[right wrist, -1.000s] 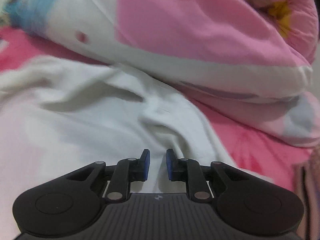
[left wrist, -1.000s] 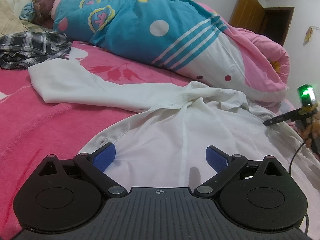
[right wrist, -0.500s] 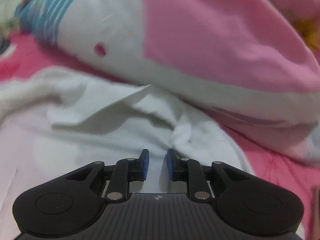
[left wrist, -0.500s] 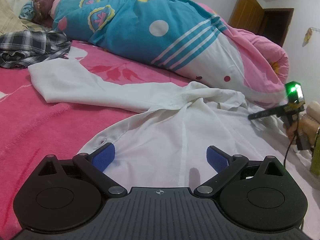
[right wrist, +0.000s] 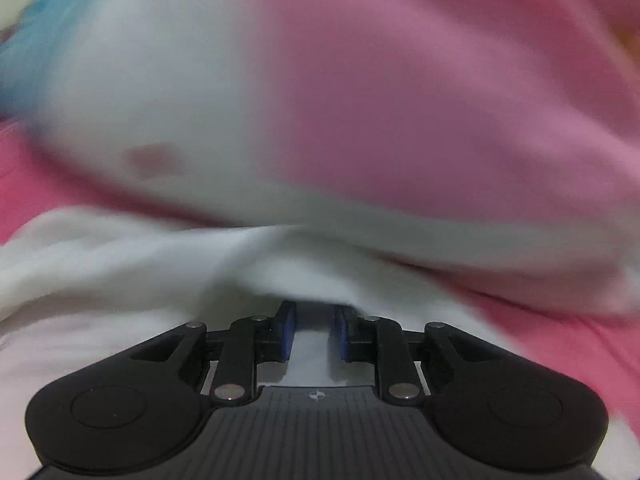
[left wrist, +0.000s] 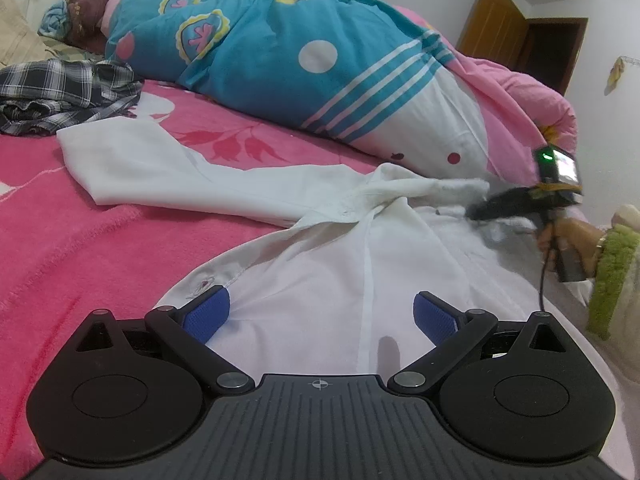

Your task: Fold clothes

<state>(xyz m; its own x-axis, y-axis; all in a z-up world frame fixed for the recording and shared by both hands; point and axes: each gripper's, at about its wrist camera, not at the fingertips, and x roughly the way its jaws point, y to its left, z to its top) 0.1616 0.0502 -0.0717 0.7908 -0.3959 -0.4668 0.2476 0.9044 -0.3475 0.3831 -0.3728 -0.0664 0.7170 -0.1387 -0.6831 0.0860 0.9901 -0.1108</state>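
Lying spread out on the pink blanket [left wrist: 80, 248] is a white shirt [left wrist: 328, 280], with one long sleeve [left wrist: 160, 176] reaching out toward a crumpled plaid shirt [left wrist: 60, 92] near the top of the bed. Behind them a big blue, white and pink quilt [left wrist: 320, 68] is lying in a long roll. The left gripper [left wrist: 320, 312] is sitting low over the bottom of the white shirt, and its blue pads [left wrist: 206, 311] are standing wide apart with nothing between them. The right gripper [right wrist: 314, 330] is pushing in at the bunched top part of the shirt, close under the quilt, and a hand [left wrist: 568, 236] is holding it. Its jaws are standing narrow with white cloth showing in the gap, but that picture is blurry, so I cannot tell if they are pinching the cloth or only resting on it. The shirt is not folded; it is lying open and wrinkly, with the sleeve sticking out. It looks like the step in hand is taking hold of the shirt at the top end. Next, the right gripper needs a good, firm pinch on the cloth, and the left gripper needs to close on the bottom edge, so both can pull the shirt flat.
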